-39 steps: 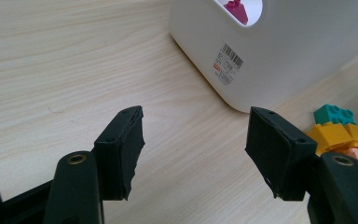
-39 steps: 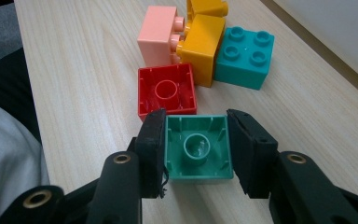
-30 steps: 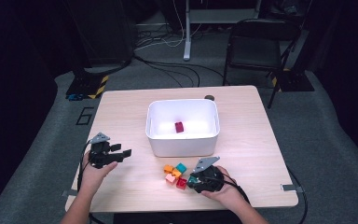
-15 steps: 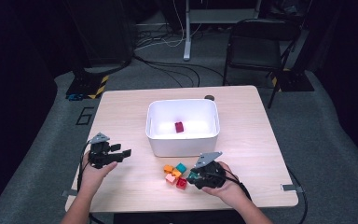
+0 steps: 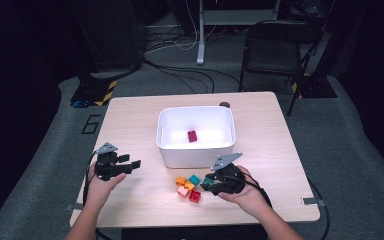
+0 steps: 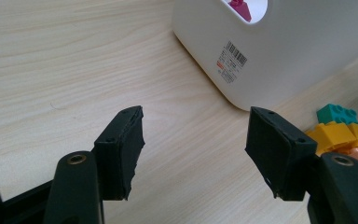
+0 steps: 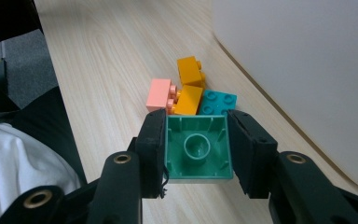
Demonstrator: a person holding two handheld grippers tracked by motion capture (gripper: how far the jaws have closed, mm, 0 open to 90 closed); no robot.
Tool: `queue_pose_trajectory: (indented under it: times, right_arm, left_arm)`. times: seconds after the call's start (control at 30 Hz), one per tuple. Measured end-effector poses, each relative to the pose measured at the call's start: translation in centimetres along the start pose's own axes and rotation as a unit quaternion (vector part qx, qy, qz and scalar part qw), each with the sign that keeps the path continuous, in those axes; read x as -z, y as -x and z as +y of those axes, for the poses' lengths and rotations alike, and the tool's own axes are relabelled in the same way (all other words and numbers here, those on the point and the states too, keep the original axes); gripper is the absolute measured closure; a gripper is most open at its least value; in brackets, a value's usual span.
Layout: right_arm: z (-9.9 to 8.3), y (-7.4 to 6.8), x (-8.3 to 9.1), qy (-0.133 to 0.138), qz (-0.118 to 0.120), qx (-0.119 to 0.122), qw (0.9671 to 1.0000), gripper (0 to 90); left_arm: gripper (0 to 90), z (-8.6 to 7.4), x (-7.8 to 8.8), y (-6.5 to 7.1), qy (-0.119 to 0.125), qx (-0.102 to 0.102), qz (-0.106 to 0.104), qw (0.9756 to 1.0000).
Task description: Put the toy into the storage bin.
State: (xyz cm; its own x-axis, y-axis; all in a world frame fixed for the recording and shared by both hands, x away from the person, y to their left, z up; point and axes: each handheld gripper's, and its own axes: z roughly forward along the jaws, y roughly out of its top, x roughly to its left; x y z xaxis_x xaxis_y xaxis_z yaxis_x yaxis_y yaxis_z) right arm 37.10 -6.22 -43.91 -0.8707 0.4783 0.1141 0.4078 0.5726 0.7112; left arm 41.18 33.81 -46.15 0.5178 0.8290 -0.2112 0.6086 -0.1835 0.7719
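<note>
1. Near the front edge of the wooden table [image 5: 130, 200], the right gripper [image 7: 196, 140] has its jaws clamped on a green building brick [image 7: 197, 148]; the right gripper view shows the brick's hollow underside facing the camera, both pads pressed flat against its sides.
2. In the high view the right gripper [image 5: 215, 184] sits just right of the loose brick cluster, the green brick [image 5: 208, 182] lifted clear of the tabletop as far as I can judge.
3. At the centre of the table stands the white bin [image 5: 196, 155], with one magenta brick [image 5: 192, 136] lying inside. That is the only piece deposited so far.
4. Just in front of the bin, loose bricks remain: two orange bricks [image 7: 190, 70], [image 7: 189, 100], a pink brick [image 7: 158, 94] and a teal brick [image 7: 218, 102], packed touching one another. The high view also shows a red brick [image 5: 195, 196] at the near edge of the cluster.
5. At the left of the table, the left gripper [image 5: 135, 165] hovers with jaws apart and nothing between them; its own view shows bare tabletop between the pads [image 6: 121, 149] and the bin wall [image 6: 279, 60] beyond.
6. Assessment: sorting is at an early stage. One brick is binned, one is in the grip and awaiting transfer over the bin's near rim, and about five remain on the table.
</note>
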Motion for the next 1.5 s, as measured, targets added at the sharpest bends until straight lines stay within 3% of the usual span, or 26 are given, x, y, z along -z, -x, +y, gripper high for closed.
queue_pose_trajectory:
  times: [0.77, 1.5]
  right_arm:
    - [5.2, 0.7, 4.0, 0.008, 0.012, 0.008, 0.9999, 58.6]
    - [10.4, 1.9, 5.7, 0.025, 0.006, 0.011, 0.9996, 58.6]
  left_arm:
    - [35.9, 0.0, 0.0, 0.0, 0.002, 0.000, 0.000, 1.0000]
    - [35.9, 0.0, 0.0, 0.0, 0.001, -0.002, 0.000, 1.0000]
